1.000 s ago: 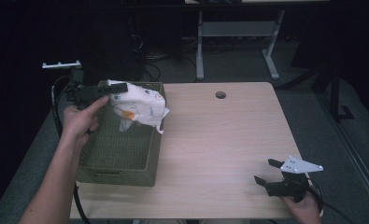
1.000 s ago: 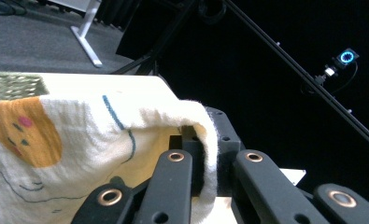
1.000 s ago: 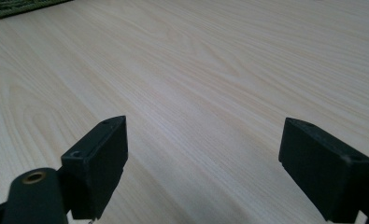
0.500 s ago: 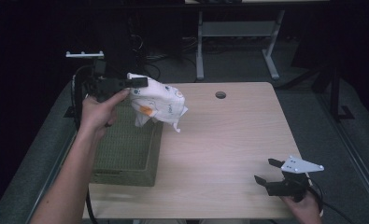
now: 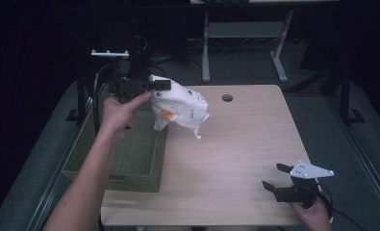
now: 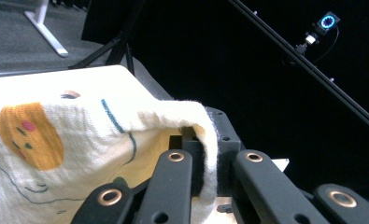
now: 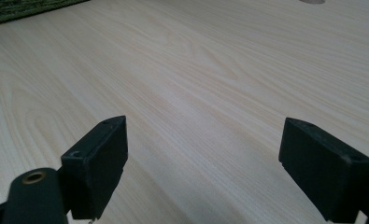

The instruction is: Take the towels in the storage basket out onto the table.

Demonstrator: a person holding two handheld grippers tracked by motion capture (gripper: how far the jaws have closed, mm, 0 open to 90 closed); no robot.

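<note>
High view: the worktop [image 5: 245, 144] is a broad rectangle of pale, fine-grained wood laminate with rounded corners and a small round dark hole [image 5: 227, 98] near its far edge. On its left side sits a rectangular basket [image 5: 130, 159] of olive-green woven material, with straight walls and a coarse, ribbed weave. Next in size is the cloth [image 5: 180, 108], a soft white terry-like piece hanging in loose folds, held in the air above the basket's far right corner and the worktop edge beside it, one corner drooping to a point. It carries thin blue line drawings and an orange patch; in the left gripper view the cloth [image 6: 56, 149] shows a nubbly weave and a round orange face with pink and dark marks. The left claw [image 5: 149, 86], black and hard-edged, is clamped on the cloth's upper edge, the fabric pinched between its jaws. The right claw [image 5: 278, 177], matte black with blocky pads, rests low at the worktop's near right corner, jaws wide apart and bare wood between them.
</note>
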